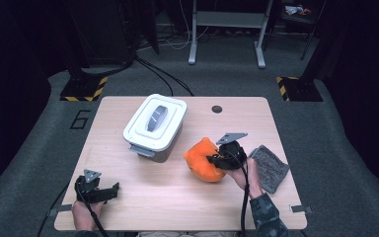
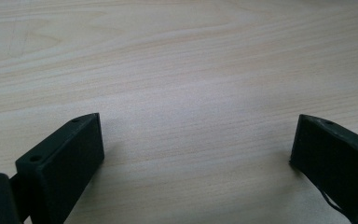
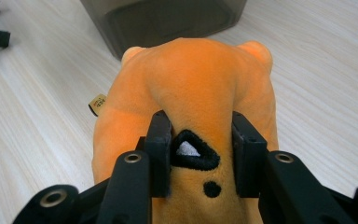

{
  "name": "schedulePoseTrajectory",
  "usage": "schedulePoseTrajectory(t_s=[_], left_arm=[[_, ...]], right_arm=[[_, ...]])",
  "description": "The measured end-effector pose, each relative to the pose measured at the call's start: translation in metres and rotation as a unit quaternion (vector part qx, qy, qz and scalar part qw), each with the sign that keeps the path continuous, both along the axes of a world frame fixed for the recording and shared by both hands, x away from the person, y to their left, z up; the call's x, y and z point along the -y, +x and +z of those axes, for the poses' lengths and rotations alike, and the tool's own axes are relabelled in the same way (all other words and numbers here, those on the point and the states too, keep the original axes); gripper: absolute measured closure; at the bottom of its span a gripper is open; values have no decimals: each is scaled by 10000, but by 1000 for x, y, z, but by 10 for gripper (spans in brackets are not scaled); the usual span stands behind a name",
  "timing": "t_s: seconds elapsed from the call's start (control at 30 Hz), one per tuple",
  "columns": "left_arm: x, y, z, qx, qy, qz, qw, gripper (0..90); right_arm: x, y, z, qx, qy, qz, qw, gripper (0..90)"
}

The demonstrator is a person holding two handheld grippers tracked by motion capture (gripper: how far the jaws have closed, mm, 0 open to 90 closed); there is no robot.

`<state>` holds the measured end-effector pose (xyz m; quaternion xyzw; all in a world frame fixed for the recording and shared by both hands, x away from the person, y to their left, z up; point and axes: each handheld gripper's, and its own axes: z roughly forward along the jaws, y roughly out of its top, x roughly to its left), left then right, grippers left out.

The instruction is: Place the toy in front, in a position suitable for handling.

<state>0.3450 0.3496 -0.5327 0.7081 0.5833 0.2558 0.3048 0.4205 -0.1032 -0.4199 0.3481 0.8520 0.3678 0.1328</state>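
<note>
High view: orange plush toy (image 1: 205,160) on the desk (image 1: 177,207), just right of the white-lidded box (image 1: 154,127), clenched in the right tool (image 1: 216,160); left tool (image 1: 109,190) idle near the front edge; grey cloth (image 1: 269,168) to the right.

Left gripper view: left tool (image 2: 196,144) released, bare wood between the jaws.

Right gripper view: right tool (image 3: 200,149) pinching a fold of plush toy (image 3: 191,88) (pile dented inward). Likely light, soft, non-slippery, not fragile; best gripped on a thick central bulge rather than an ear.

My left gripper (image 1: 109,191) rests at lower left with jaws wide apart, while my right gripper (image 1: 210,159), right of centre, is clamped tight.
</note>
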Motion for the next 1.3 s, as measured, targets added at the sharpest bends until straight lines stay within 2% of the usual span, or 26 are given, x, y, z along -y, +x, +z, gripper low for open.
schedulePoseTrajectory(t_s=[0.1, 0.33, 0.43, 0.57, 0.63, 0.8, 0.87, 0.9, 1.0, 1.1, 1.17, 1.3], left_arm=[[0, 0, 0, 0, 0, 0, 10000, 21], [0, 0, 0, -1, 0, -1, 10000, 21], [0, 0, 0, 1, -1, 0, 10000, 21], [0, 0, 0, -1, -2, 3, 10000, 21], [0, 0, 0, 1, -2, 1, 10000, 21], [0, 0, 0, 1, -1, 2, 10000, 21], [0, 0, 0, 2, -2, 2, 10000, 21], [0, 0, 0, -1, -1, 0, 10000, 21], [0, 0, 0, 0, 1, 0, 10000, 21], [0, 0, 0, 1, -2, 2, 10000, 21], [0, 0, 0, 2, -3, 1, 10000, 21], [0, 0, 0, 3, -4, 2, 10000, 21]], right_arm=[[-1, 0, 1, 58, -91, 124, 9999, 648], [-2, 3, 0, 99, -396, 671, 9969, 641], [-3, 5, -3, 73, -480, 809, 9955, 635], [-6, 9, -12, 2, -715, 865, 9937, 618], [-4, 10, -15, 4, -697, 918, 9933, 603], [-3, 10, -14, -81, -739, 744, 9945, 439], [-1, 10, -12, -165, -683, 684, 9952, 367], [-1, 8, -11, -177, -613, 568, 9963, 340], [1, 6, -8, -171, -483, 413, 9978, 308], [4, 2, -3, -226, -284, 141, 9992, 238], [6, -1, 0, -240, -132, -247, 9993, 183], [9, -6, 4, -396, 168, -844, 9955, 146]])
